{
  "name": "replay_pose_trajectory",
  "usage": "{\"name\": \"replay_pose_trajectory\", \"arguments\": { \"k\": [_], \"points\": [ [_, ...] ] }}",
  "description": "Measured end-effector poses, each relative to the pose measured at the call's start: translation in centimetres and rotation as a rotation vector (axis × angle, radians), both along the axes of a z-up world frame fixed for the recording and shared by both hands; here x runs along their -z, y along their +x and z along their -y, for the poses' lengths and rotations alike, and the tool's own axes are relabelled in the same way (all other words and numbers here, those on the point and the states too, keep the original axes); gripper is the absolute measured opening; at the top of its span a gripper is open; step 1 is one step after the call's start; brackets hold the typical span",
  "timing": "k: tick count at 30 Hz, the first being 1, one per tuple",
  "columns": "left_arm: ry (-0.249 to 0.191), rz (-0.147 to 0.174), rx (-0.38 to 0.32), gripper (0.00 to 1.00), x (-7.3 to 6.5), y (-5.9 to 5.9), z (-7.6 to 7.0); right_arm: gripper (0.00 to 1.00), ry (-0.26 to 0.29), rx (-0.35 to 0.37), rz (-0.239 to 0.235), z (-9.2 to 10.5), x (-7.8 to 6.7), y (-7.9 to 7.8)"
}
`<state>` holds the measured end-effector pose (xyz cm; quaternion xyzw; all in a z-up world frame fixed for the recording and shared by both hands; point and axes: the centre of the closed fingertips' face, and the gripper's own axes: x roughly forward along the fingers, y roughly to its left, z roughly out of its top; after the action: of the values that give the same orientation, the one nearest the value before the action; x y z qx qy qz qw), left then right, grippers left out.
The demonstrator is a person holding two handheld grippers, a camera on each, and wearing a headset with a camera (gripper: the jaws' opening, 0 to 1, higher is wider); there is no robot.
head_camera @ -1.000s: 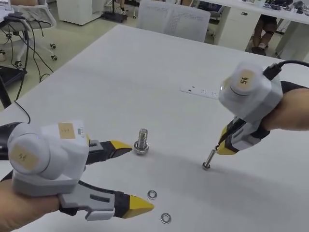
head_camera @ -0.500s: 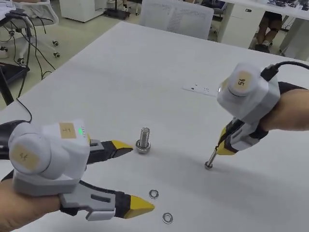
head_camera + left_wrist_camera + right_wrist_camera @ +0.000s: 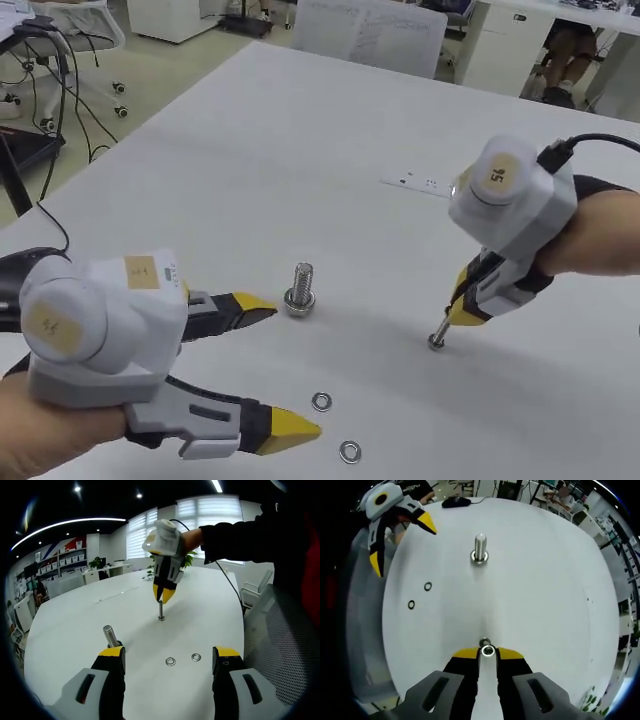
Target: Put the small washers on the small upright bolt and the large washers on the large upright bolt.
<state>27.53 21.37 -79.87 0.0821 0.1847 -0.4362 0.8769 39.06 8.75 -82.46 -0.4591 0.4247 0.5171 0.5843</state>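
The large upright bolt [image 3: 300,290] stands mid-table with washers around its base. To its right stands the thin small bolt [image 3: 438,335]. My right gripper [image 3: 465,315] is at that bolt's top, shut on what looks like a small washer [image 3: 487,651] directly over the shaft. Two loose washers [image 3: 321,402] [image 3: 349,452] lie flat near the front edge. My left gripper [image 3: 275,368] hovers open at lower left, its jaws pointing at those washers [image 3: 170,661] and holding nothing. The large bolt [image 3: 110,635] shows just past its left jaw.
A white strip [image 3: 415,183] lies flat on the table behind the right gripper. A chair [image 3: 370,35] stands at the far table edge, with cables and a chair base on the floor at left. A computer mouse [image 3: 455,501] rests near the table's edge.
My right gripper has sunk slightly toward the small bolt's base. The left gripper and loose washers stay put; the head camera shifted a little.
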Motion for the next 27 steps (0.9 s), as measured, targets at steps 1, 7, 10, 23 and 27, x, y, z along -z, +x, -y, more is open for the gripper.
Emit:
{"name": "replay_pose_trajectory", "arguments": {
  "k": [1, 7, 10, 23, 27],
  "points": [
    [0.001, -0.001, 0.000, 0.70, 0.0, 0.0, 0.0, 0.14, -0.001, 0.002, 0.000, 0.0, 0.1, 0.0],
    [0.003, -0.004, -0.002, 0.70, 0.1, -0.1, 0.1, 0.14, 0.001, 0.007, -0.008, 0.0, 1.0, 0.3],
    [0.003, -0.006, -0.003, 0.70, 0.1, -0.1, 0.1, 0.14, -0.003, 0.005, -0.011, 0.1, 1.6, 0.3],
    [0.007, -0.012, -0.008, 0.70, 0.2, -0.3, 0.1, 0.14, -0.008, 0.014, -0.031, 0.1, 3.7, -0.2],
    [0.009, -0.014, -0.008, 0.70, 0.2, -0.3, -0.1, 0.14, -0.004, 0.018, -0.035, 0.0, 3.9, -0.1]
  ]
}}
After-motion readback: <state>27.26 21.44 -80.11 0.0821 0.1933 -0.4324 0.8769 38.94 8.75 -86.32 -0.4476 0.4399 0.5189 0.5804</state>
